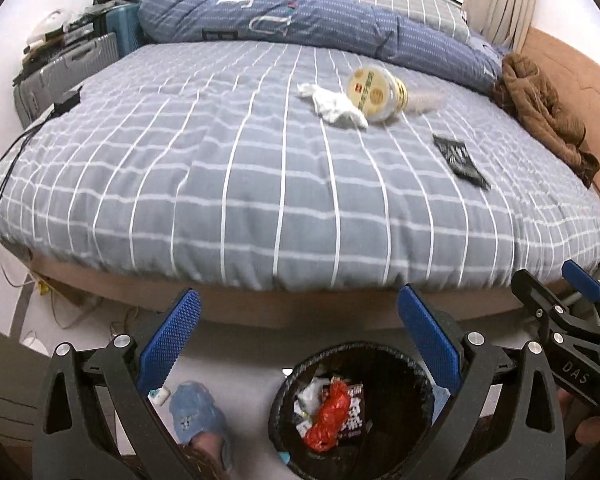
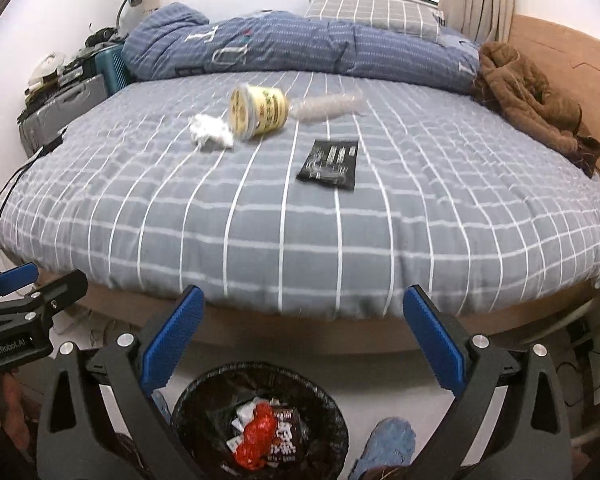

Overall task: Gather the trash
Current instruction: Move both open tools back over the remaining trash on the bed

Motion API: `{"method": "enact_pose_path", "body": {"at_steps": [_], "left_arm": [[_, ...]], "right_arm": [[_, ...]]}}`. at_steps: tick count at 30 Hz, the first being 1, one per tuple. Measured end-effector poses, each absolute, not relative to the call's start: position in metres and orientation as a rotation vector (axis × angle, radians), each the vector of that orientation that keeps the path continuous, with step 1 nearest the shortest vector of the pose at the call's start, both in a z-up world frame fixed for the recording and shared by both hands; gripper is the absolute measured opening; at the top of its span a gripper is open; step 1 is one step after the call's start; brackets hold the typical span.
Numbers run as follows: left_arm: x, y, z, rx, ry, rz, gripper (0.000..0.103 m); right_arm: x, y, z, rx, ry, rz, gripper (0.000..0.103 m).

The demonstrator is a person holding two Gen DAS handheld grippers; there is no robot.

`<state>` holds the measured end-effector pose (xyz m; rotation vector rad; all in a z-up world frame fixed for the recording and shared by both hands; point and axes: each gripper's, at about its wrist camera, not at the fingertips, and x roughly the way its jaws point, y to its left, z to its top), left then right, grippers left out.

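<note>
Both grippers empty over the bin, part of the trash in and four pieces left on the bed.

Nearest my cameras, the left gripper (image 1: 296, 334) and the right gripper (image 2: 302, 330) hang spread wide with nothing between the blue pads, each just above the black trash bin (image 1: 288, 408) on the floor at the foot of the bed (image 1: 260, 208). Inside the bin I see a red wrapper (image 1: 327, 412), a dark snack packet (image 2: 284, 438) and white scraps, so I judge some collecting done. Further out on the bed, a crumpled white tissue (image 1: 334, 106) touches a tipped yellow cup (image 1: 374, 94), with a clear plastic bottle (image 2: 326, 106) just beside the cup and a black sachet (image 2: 330, 164) lying apart, nearer me. I judge those four remain.
</note>
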<state>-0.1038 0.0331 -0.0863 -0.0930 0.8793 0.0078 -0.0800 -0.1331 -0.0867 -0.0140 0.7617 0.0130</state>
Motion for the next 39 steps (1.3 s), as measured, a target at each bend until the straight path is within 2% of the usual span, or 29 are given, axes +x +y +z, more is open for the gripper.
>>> {"method": "enact_pose_path", "body": {"at_steps": [14,39], "left_arm": [[-0.043,0.028,-0.06,-0.077,0.814,-0.003,0.097],[0.096,0.026,-0.064,-0.029,0.798,-0.019,0.097]], "right_arm": [[-0.017,-0.149,-0.066,-0.015,0.716,-0.017,0.095],[0.092,-0.156,-0.076,0.008,0.773,-0.029,0.095]]}}
